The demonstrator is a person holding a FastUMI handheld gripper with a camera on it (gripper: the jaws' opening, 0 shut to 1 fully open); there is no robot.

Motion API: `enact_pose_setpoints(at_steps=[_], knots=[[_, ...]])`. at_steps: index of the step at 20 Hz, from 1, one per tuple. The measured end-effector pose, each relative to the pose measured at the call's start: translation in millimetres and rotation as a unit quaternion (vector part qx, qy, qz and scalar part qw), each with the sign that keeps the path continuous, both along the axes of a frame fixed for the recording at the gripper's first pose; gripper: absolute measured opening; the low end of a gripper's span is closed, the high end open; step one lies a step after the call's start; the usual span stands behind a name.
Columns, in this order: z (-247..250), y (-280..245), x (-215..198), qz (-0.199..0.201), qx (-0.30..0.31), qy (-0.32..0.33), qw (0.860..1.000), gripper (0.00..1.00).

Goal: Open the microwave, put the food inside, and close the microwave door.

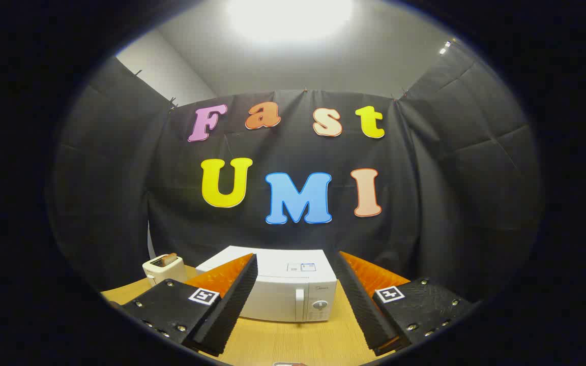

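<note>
A white microwave (288, 292) stands on the wooden table (293, 338), beyond my fingers, with its door shut. A vertical handle (299, 304) and a round knob (319, 305) sit on the right part of its front. My gripper (295, 264) is held above the table, some way short of the microwave, open with nothing between its fingers. The left finger (234, 295) covers the microwave's left front corner. A small pale edge of something (289, 364) peeks in at the table's near side; I cannot tell what it is.
A cream toaster (163, 269) with a slice of bread in its slot stands left of the microwave. Black cloth walls close the booth behind and on both sides. Bare table lies between my fingers and the microwave.
</note>
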State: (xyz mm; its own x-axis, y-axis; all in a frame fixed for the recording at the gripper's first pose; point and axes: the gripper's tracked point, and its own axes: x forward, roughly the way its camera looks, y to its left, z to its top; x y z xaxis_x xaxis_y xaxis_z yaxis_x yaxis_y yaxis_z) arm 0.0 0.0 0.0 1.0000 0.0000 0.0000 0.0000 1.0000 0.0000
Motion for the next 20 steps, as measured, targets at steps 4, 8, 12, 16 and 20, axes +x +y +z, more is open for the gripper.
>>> enact_pose_setpoints(at_steps=[4,8,12,16,20], knots=[[1,0,5,0.001,-0.008,0.0,1.0,0.96],[0,0,9,0.004,-0.016,0.0,1.0,0.96],[-2,0,14,0.007,-0.014,0.003,1.0,0.96],[-3,-1,19,0.011,-0.019,0.005,1.0,0.96],[-6,-6,27,0.012,-0.014,0.007,1.0,0.96]])
